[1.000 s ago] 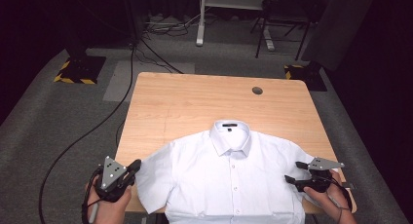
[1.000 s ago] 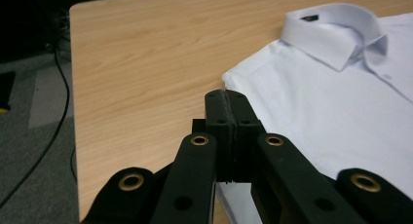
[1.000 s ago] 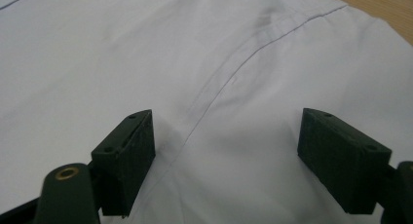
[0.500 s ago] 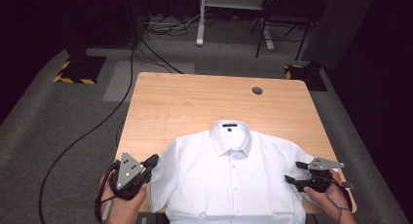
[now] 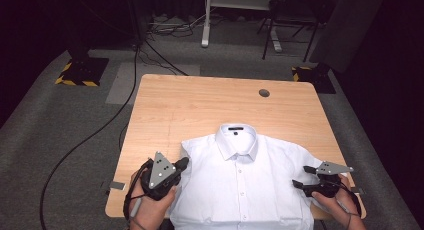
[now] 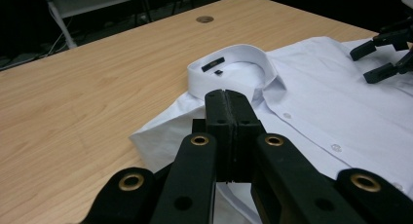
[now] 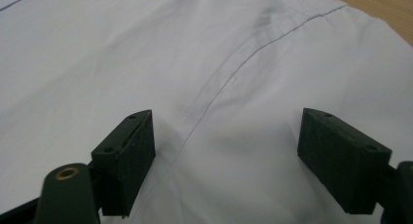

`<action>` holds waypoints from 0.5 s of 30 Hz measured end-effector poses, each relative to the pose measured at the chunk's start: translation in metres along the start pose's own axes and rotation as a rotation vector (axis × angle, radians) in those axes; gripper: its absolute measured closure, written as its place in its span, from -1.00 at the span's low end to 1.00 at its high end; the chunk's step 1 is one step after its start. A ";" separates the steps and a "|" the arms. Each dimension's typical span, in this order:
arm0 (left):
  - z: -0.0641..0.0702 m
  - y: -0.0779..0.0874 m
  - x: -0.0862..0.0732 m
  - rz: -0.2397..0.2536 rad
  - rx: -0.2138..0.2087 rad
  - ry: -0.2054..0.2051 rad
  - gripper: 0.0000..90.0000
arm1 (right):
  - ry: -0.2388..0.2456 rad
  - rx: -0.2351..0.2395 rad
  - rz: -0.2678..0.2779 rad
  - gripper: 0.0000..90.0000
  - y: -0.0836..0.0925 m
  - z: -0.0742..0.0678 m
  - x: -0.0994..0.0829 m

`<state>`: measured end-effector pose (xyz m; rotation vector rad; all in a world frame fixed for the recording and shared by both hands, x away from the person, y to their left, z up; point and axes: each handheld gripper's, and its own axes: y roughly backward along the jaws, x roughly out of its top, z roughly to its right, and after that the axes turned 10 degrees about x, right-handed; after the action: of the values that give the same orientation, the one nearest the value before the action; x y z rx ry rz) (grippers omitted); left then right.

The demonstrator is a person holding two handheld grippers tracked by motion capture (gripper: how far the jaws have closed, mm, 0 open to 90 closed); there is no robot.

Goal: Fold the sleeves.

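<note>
The white dress shirt (image 5: 240,185) lay buttoned on the worktop (image 5: 200,105). My left tongs (image 5: 183,163), clenched empty, hung at its sleeve; right tongs (image 5: 302,177) gaped over the other sleeve. I judged both should pinch the sleeve edges evenly

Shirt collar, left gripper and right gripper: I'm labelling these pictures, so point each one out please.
shirt collar (image 5: 239,135), high view, on the collar's front.
left gripper (image 6: 227,103), left gripper view, at its closed tips.
right gripper (image 5: 301,176), high view, between its open tips.

White collared shirt (image 5: 240,185) lies flat, front up and buttoned, on the table's near half; sleeves apparently folded under.
</note>
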<state>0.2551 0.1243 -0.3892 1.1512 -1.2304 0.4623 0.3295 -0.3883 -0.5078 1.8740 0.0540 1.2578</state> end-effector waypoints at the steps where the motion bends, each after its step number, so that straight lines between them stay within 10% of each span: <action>1: 0.002 -0.002 0.001 0.001 -0.007 -0.005 0.98 | 0.000 0.000 0.000 -0.53 0.000 0.000 0.000; 15: 0.026 -0.027 0.007 -0.014 -0.098 -0.047 0.98 | 0.001 0.000 0.000 -0.53 0.000 0.000 0.000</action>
<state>0.2664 0.0887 -0.3968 1.0916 -1.2712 0.3629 0.3295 -0.3883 -0.5078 1.8734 0.0542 1.2590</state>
